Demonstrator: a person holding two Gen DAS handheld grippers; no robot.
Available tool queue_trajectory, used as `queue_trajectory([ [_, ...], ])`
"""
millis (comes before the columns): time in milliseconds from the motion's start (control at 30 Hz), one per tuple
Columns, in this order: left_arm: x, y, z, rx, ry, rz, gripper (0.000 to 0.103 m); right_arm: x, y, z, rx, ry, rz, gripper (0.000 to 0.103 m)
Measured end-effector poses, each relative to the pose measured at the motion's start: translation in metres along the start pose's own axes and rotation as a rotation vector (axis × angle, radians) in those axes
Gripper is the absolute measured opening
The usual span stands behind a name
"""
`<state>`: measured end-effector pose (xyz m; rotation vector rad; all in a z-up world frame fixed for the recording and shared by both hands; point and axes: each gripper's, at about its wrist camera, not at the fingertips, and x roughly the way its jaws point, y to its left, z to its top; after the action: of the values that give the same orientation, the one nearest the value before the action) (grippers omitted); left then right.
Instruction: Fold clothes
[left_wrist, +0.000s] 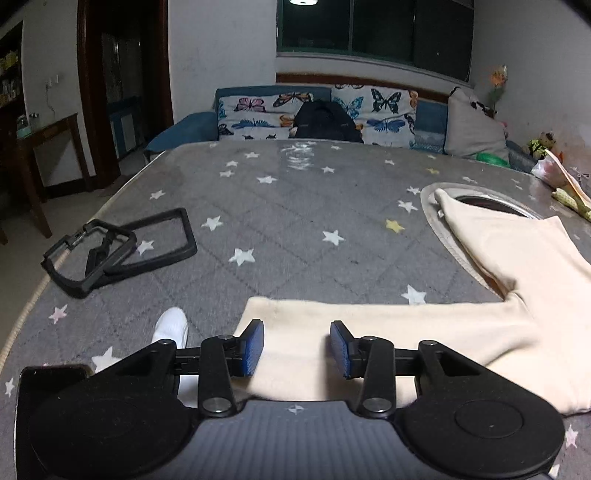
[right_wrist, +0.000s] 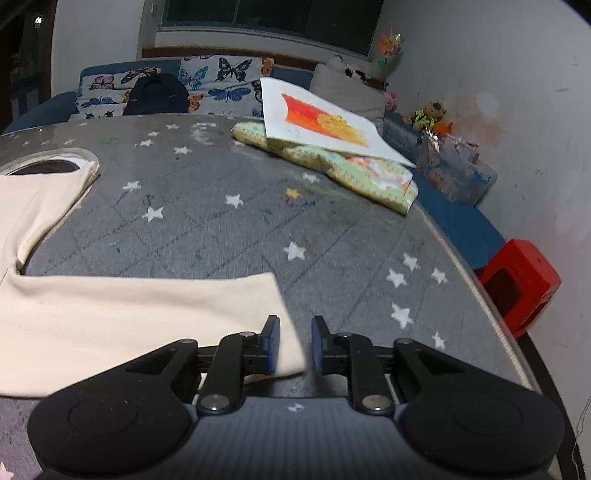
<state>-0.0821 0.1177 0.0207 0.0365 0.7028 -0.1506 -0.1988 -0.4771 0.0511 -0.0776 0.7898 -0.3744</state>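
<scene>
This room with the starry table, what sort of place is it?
Most likely a home living room: a sofa with butterfly cushions stands behind the table, soft toys sit by the wall, and a cream garment lies spread for folding.

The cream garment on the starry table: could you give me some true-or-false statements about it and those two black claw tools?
1. The cream garment lies spread flat on the grey star-patterned tablecloth. True.
2. The left gripper is clamped shut on the cloth. False: it is open, its blue pads either side of a sleeve end.
3. The right gripper is open at the other sleeve end. True.
4. A red stool stands on the table. False: the red stool sits beyond the table's edge, lower down.
5. A black frame lies on the table. True.
</scene>
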Motion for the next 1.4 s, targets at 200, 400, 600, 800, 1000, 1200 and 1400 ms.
queue_trajectory([
  [200, 0.015, -0.006, 0.008, 0.114, -0.004, 0.051, 0.006, -0.027, 0.02, 0.013, -0.056, -0.079, 0.096, 0.021],
  [400, 0.02, 0.0, 0.024, 0.046, -0.012, 0.042, 0.009, -0.06, 0.099, 0.022, -0.241, -0.11, 0.46, 0.027],
  [600, -0.006, 0.011, 0.018, 0.008, -0.044, 0.033, 0.042, -0.09, 0.202, 0.017, -0.49, -0.126, 0.797, 0.031],
  [800, -0.004, 0.018, 0.004, 0.013, 0.012, 0.068, 0.051, -0.104, 0.295, 0.004, -0.703, -0.104, 1.01, 0.031],
  [1000, 0.005, 0.02, 0.001, 0.007, 0.018, 0.043, 0.028, -0.101, 0.342, -0.013, -0.776, -0.109, 1.001, 0.031],
  [1200, 0.006, 0.022, 0.006, -0.005, 0.005, 0.04, 0.008, -0.098, 0.347, -0.01, -0.723, -0.12, 0.965, 0.008],
  [1400, -0.002, 0.017, 0.017, 0.024, -0.037, 0.055, 0.008, -0.104, 0.349, -0.006, -0.721, -0.159, 0.952, 0.013],
])
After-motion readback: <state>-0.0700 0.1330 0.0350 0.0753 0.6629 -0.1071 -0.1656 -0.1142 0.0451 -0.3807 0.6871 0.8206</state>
